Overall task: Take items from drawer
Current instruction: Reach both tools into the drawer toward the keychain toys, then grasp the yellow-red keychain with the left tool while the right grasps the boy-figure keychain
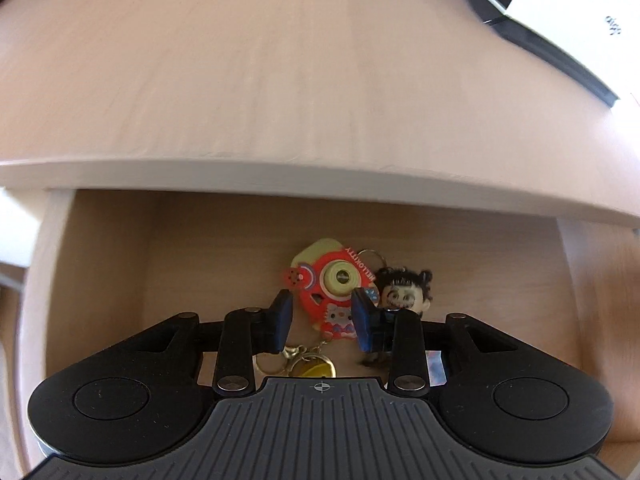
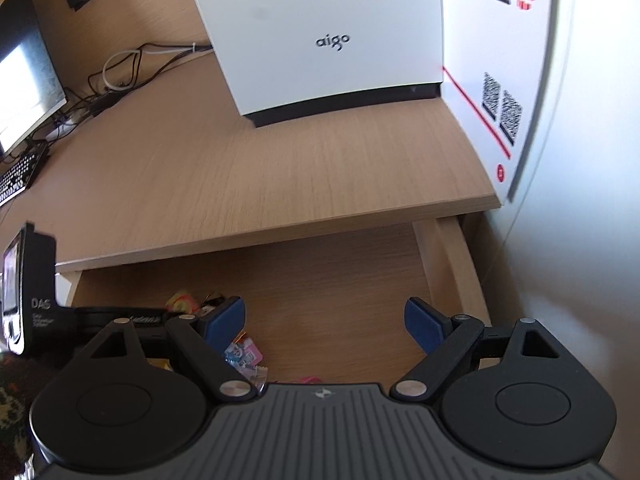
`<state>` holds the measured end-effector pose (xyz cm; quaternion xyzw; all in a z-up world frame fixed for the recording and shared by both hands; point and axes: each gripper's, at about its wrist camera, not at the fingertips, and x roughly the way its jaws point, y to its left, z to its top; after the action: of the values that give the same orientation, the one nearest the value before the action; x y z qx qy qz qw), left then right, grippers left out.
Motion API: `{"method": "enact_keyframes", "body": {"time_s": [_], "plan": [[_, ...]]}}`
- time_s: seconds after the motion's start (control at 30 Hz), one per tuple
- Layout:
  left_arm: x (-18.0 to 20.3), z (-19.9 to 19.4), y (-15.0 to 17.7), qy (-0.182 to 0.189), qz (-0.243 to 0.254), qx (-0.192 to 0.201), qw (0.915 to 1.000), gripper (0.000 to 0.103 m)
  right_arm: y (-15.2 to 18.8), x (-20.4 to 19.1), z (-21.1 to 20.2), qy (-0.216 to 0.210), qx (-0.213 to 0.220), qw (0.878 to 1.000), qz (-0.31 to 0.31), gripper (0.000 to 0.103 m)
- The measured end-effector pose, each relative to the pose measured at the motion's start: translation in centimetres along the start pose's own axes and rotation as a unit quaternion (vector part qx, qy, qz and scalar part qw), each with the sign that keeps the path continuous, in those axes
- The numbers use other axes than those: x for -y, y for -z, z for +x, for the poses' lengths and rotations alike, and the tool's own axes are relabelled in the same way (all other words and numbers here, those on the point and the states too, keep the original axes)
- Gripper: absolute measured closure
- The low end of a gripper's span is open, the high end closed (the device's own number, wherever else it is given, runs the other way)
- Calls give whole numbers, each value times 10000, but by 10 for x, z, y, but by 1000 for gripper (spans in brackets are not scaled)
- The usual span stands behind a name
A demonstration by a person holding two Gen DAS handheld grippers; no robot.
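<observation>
The open wooden drawer [image 1: 100,264] sits under the desk edge. On its floor lie a red camera-shaped keychain [image 1: 332,284], a doll-head keychain with black hair [image 1: 404,294] and a yellow charm on a ring [image 1: 316,369]. My left gripper [image 1: 322,320] hangs over them, its jaws narrowly open with blue pads [image 1: 282,320] on either side of the red keychain's lower part, not pressing it. My right gripper [image 2: 324,322] stands wide open over bare drawer floor [image 2: 340,280]. Small colourful items [image 2: 244,354] lie by its left finger.
The desk top [image 1: 280,80] overhangs the drawer's back. A white aigo case [image 2: 320,40] stands on it, with a monitor [image 2: 24,80], keyboard [image 2: 18,178] and cables [image 2: 120,68] at left. A white panel with red print [image 2: 508,60] bounds the right side.
</observation>
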<state>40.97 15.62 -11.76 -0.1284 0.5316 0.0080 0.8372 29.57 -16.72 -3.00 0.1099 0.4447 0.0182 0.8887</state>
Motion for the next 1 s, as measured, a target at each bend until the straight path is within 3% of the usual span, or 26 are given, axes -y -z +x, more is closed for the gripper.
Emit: {"method": "enact_keyframes", "body": {"time_s": [0.07, 0.13, 0.23, 0.33, 0.37, 0.5, 0.63, 0.77, 0.87, 1.0], "plan": [[-4, 2, -1, 476, 44, -25, 9989, 61, 1, -2, 1, 7, -47, 10000, -33, 15], [-5, 5, 1, 586, 294, -46, 9978, 60, 1, -2, 2, 15, -78, 10000, -25, 15], [-5, 5, 3, 556, 909, -90, 9943, 62, 2, 0, 4, 46, -122, 9999, -7, 15], [-7, 4, 8, 422, 1538, -98, 9872, 70, 2, 1, 6, 69, -153, 9999, 7, 15], [-9, 2, 14, 381, 1580, -102, 9867, 78, 2, 1, 7, 72, -158, 9998, 10, 15], [-25, 1, 4, 310, 1183, -341, 9919, 88, 1, 1, 10, 85, -199, 9998, 4, 15], [-19, -5, 7, 472, 824, -511, 9942, 96, 2, -3, 13, 110, -233, 9996, -125, 15], [-18, -45, 11, 697, 815, -422, 9933, 96, 1, -9, 16, 93, -303, 9992, -248, 15], [-27, -79, 11, 777, 834, -245, 9932, 96, -3, -18, 32, -24, -607, 9978, -268, 15], [-8, -108, 17, 782, 812, 30, 9936, 96, -9, -42, 64, -298, -1022, 9928, -551, 20]]}}
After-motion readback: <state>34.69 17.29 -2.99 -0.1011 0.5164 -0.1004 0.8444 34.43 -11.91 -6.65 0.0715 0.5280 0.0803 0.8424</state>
